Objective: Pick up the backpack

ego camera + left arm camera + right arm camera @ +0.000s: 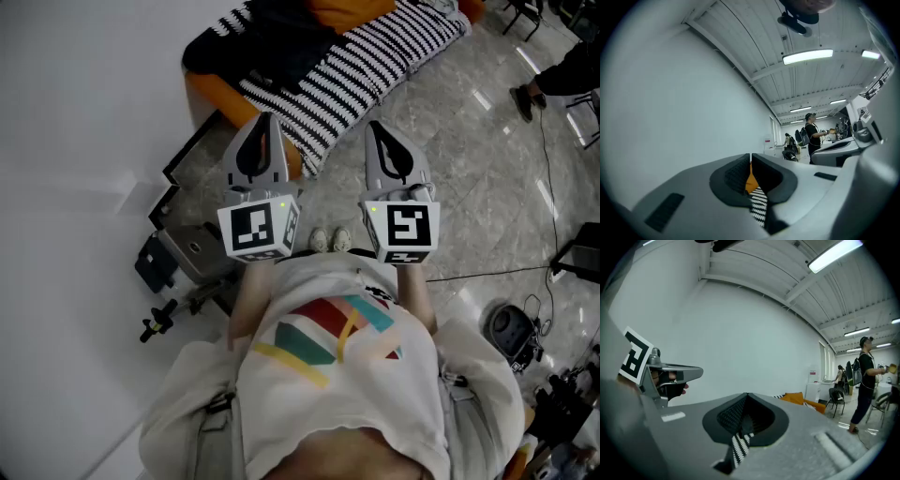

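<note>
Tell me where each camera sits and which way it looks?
Head view: on the person's head, facing steeply down at black-and-white striped cloth; shows white printed shirt, left tool, right tool.
Left gripper view: on the left tool, facing along its shut jaws at a white wall.
Right gripper view: on the right tool, facing likewise; shows the left tool.
Shared: all three catch the striped cloth.

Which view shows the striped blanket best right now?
Head view: the striped blanket lies draped over the orange cushion, most of it visible. Each gripper view shows only a striped sliver below its own shut jaws.
</note>
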